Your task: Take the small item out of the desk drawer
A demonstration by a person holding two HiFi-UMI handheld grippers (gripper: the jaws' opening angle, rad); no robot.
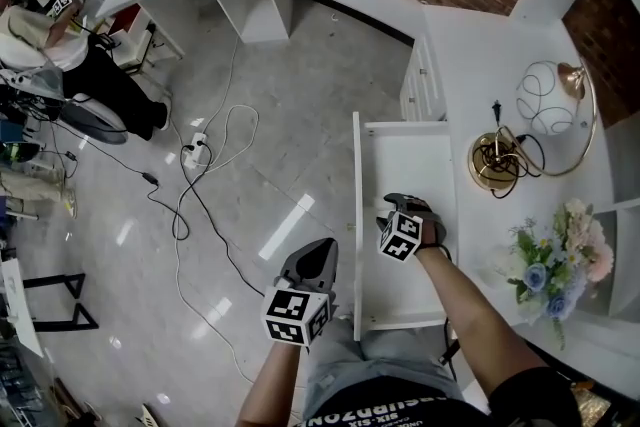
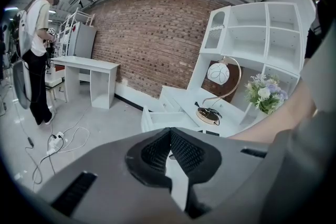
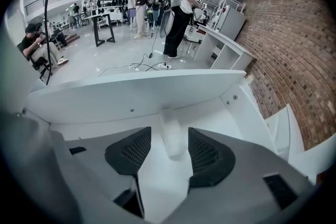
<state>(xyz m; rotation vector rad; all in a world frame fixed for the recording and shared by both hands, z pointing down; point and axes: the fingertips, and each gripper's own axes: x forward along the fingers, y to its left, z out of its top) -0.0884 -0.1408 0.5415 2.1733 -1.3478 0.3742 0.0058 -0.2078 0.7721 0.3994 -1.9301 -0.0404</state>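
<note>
- The drawer [image 1: 400, 290] of the white surface [image 1: 480, 65] stands pulled out.
- The right gripper [image 3: 169, 132] reaches down into the drawer, jaws apart.
- The small white item [image 3: 171, 143] stands upright between those jaws (neither seems to touch it), on the drawer bottom near the front wall.
- The left gripper [image 2: 169, 132] hangs outside the drawer, over the floor [image 1: 280, 115], its jaws together on nothing.

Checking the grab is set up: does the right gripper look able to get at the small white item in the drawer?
Probably yes. The drawer is open, the right gripper is inside it, jaws apart, and the item lies just ahead between them, nothing in the way.
</note>
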